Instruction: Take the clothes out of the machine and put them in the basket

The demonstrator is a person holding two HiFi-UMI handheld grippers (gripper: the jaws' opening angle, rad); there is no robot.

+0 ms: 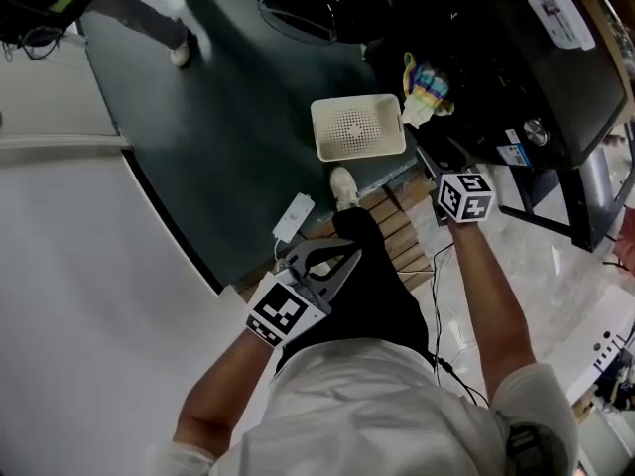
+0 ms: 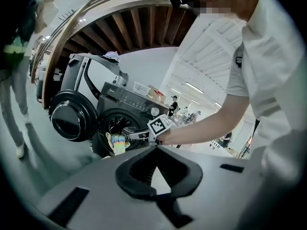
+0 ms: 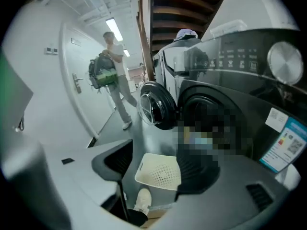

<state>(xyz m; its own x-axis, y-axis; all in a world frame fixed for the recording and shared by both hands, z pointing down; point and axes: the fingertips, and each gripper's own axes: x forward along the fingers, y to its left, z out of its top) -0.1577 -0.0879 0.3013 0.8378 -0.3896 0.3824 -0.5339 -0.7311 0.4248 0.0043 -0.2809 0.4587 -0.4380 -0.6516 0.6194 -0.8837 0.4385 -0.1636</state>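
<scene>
A dark front-loading washing machine (image 2: 125,107) stands with its round door (image 2: 72,121) swung open. A bright striped cloth (image 1: 427,92) hangs out of the drum's mouth, and the left gripper view shows the cloth (image 2: 116,143) too. The cream perforated basket (image 1: 357,127) sits on the floor just in front of the machine; it also shows as the basket (image 3: 160,171) between my right jaws. My right gripper (image 1: 429,167) is open and empty, reaching towards the drum and close to the cloth. My left gripper (image 1: 349,251) hangs back over my leg, fingers meeting at the tips, empty.
A person with a backpack (image 3: 112,75) walks past the machine on the dark floor mat (image 1: 228,117). My shoe (image 1: 343,186) rests beside the basket on a wooden slatted pallet (image 1: 397,231). A white power strip (image 1: 294,216) lies near it. A white wall (image 1: 89,296) runs along the left.
</scene>
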